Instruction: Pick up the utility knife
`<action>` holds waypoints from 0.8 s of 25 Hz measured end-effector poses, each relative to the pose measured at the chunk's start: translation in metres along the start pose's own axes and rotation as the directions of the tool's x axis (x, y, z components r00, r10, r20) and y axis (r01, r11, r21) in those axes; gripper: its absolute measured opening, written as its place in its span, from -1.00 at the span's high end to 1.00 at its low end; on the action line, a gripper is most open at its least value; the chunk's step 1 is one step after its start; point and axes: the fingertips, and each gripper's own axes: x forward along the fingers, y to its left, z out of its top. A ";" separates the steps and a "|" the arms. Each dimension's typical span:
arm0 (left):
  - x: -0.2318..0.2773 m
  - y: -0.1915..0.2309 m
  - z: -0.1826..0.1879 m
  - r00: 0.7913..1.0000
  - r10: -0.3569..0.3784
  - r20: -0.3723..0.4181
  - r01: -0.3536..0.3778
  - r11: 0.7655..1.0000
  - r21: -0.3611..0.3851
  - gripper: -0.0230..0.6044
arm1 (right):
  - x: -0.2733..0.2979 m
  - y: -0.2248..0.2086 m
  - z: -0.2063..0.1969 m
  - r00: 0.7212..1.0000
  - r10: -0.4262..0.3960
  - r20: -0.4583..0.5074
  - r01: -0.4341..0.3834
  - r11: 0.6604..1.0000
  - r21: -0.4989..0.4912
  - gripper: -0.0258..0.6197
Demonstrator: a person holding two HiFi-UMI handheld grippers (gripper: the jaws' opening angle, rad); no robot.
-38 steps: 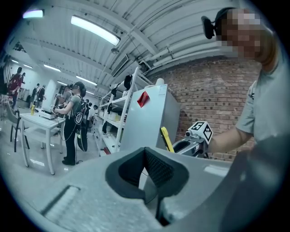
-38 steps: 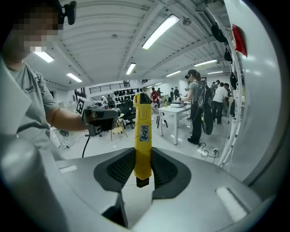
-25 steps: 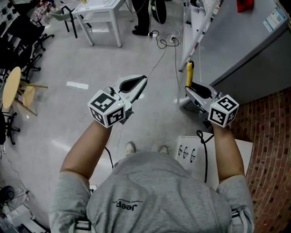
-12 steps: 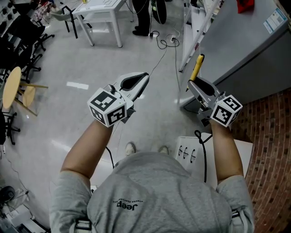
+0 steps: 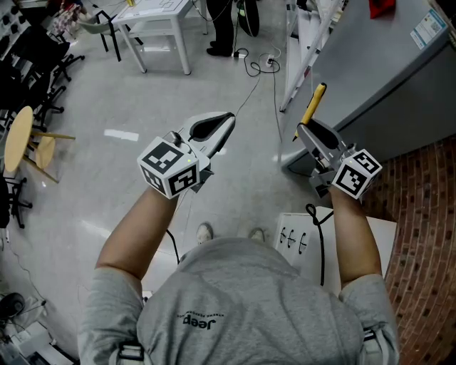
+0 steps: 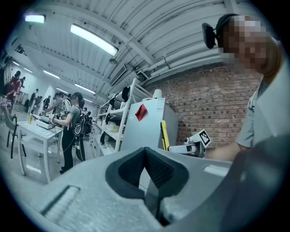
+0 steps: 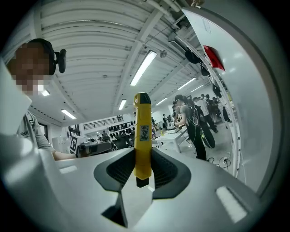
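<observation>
The yellow utility knife (image 7: 142, 136) stands up between the pads of my right gripper (image 7: 143, 170), which is shut on its lower end. From the head view the knife (image 5: 313, 105) sticks out forward past my right gripper (image 5: 311, 132), held in the air beside the grey cabinet (image 5: 385, 64). My left gripper (image 5: 222, 122) is held out level at the left, its jaws closed together with nothing between them. In the left gripper view the knife (image 6: 164, 134) shows upright at the right gripper beyond my left gripper's (image 6: 146, 170) dark pads.
A white shelving rack (image 5: 308, 36) stands ahead beside the cabinet, with cables (image 5: 263, 65) on the floor. A white table (image 5: 153, 21) stands far left, a wooden chair (image 5: 25, 139) at the left edge, a white box (image 5: 306, 239) by my feet, and a brick wall (image 5: 427, 235) at the right.
My right gripper has risen and rolled with the knife, whose tip now points higher and further forward. The left gripper has stayed put.
</observation>
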 end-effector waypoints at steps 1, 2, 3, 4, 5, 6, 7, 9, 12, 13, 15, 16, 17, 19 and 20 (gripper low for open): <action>0.001 -0.001 0.000 1.000 -0.001 0.000 0.001 1.000 0.001 0.93 | -0.001 0.000 0.000 1.000 0.000 0.001 0.000 1.000 -0.001 0.54; 0.001 -0.003 0.000 1.000 -0.003 0.001 0.003 1.000 0.002 0.93 | -0.002 0.000 0.000 1.000 0.000 0.003 0.000 1.000 0.000 0.54; 0.002 -0.004 0.000 1.000 -0.004 0.000 0.004 1.000 0.003 0.93 | -0.003 0.000 0.000 1.000 -0.001 0.004 0.001 1.000 0.000 0.54; 0.002 -0.005 0.000 1.000 -0.005 0.000 0.005 1.000 0.004 0.93 | -0.004 0.000 0.001 1.000 -0.001 0.006 0.001 1.000 0.001 0.54; 0.002 -0.006 0.000 1.000 -0.006 0.000 0.006 1.000 0.005 0.93 | -0.004 0.000 0.001 1.000 -0.001 0.007 0.001 1.000 0.002 0.54; 0.002 -0.006 0.000 1.000 -0.006 0.000 0.006 1.000 0.005 0.93 | -0.005 0.000 0.001 1.000 -0.001 0.008 0.001 1.000 0.003 0.54; 0.002 -0.007 0.000 1.000 -0.006 0.000 0.006 1.000 0.005 0.93 | -0.005 0.000 0.001 1.000 -0.001 0.008 0.001 1.000 0.004 0.54; 0.002 -0.007 0.000 1.000 -0.005 -0.001 0.005 1.000 0.003 0.93 | -0.005 0.001 0.000 1.000 -0.002 0.008 0.002 1.000 0.003 0.54; 0.002 -0.009 -0.002 1.000 -0.006 -0.003 0.006 1.000 0.002 0.93 | -0.008 0.000 -0.001 1.000 -0.010 0.007 0.010 1.000 -0.002 0.54; 0.002 -0.010 -0.002 1.000 -0.007 -0.004 0.007 1.000 0.003 0.93 | -0.008 -0.001 -0.002 1.000 -0.013 0.008 0.013 1.000 -0.002 0.54; 0.002 -0.011 -0.002 1.000 -0.008 -0.006 0.008 1.000 0.005 0.93 | -0.010 -0.001 -0.002 1.000 -0.015 0.009 0.015 1.000 -0.001 0.54; 0.002 -0.011 -0.002 1.000 -0.009 -0.006 0.009 1.000 0.006 0.93 | -0.010 -0.001 -0.003 1.000 -0.015 0.008 0.015 1.000 -0.002 0.54; 0.002 -0.012 -0.002 1.000 -0.010 -0.007 0.010 1.000 0.006 0.93 | -0.010 -0.001 -0.003 1.000 -0.015 0.007 0.015 1.000 -0.003 0.54; 0.003 -0.013 -0.002 1.000 -0.013 -0.006 0.013 1.000 0.006 0.93 | -0.010 0.000 -0.004 1.000 -0.014 0.005 0.014 1.000 -0.004 0.54; 0.003 -0.013 -0.002 1.000 -0.014 -0.006 0.014 1.000 0.005 0.93 | -0.010 0.000 -0.004 1.000 -0.014 0.006 0.014 1.000 -0.004 0.54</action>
